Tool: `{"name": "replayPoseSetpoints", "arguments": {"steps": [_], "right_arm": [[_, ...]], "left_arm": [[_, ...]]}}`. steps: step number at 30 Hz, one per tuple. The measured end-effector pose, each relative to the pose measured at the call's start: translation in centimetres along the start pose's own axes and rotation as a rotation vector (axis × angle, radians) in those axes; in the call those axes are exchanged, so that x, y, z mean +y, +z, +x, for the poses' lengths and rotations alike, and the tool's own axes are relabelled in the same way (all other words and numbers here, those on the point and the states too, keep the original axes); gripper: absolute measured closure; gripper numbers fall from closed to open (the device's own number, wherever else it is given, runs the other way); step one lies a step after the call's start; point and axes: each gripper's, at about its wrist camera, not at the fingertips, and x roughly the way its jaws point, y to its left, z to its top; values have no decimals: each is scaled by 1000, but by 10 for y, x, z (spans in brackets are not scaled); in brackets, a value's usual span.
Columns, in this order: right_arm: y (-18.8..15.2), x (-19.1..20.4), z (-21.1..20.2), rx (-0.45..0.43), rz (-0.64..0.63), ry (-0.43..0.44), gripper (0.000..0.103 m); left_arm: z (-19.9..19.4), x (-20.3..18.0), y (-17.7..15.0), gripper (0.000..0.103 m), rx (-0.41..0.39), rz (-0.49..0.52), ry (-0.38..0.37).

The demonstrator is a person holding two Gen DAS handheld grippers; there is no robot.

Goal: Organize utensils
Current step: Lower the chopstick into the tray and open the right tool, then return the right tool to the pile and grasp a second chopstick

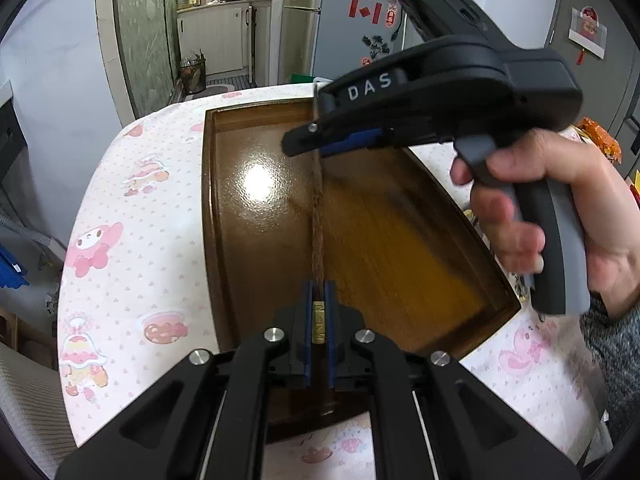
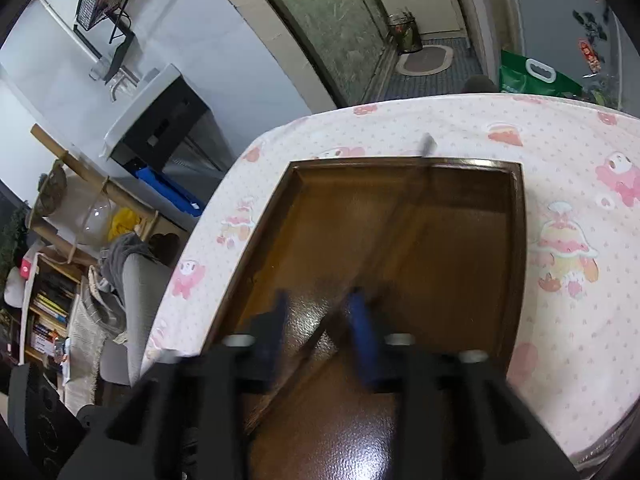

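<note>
A thin brown chopstick (image 1: 317, 220) with a gold end cap hangs over the dark wooden tray (image 1: 248, 240). My left gripper (image 1: 319, 284) is shut on it near the gold end. From there it runs away toward the tray's far rim. My right gripper (image 1: 304, 142) hovers over the far part of the tray, at the stick's upper stretch. In the blurred right wrist view the chopstick (image 2: 396, 208) crosses diagonally between the blue pads (image 2: 362, 320) of the right gripper (image 2: 320, 304). The pads stand apart and do not clamp it. The tray (image 2: 472, 240) holds nothing else.
The tray lies on a white tablecloth (image 1: 132, 240) with pink cartoon figures. A person's hand (image 1: 560, 208) grips the right gripper's handle. An orange packet (image 1: 600, 136) sits at the table's right. A green bag (image 2: 536, 76) stands beyond the far edge.
</note>
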Motion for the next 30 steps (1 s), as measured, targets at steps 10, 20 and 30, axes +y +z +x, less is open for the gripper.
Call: {"name": "replayPoseSetpoints", "arguments": {"steps": [10,20,30], "right_arm": [[-24,-15,-82,-93,-47,-2,29],[-87,-106,-226,-264,25,-114,21],[-139,-161,-227,-241,105,-66,21]], "left_arm": [[-30,-18,-3,26,-113,46,55],[-36,-110,-23,16,-179,176,-152],[5,-182,-27,34,-111,323,-211]]}}
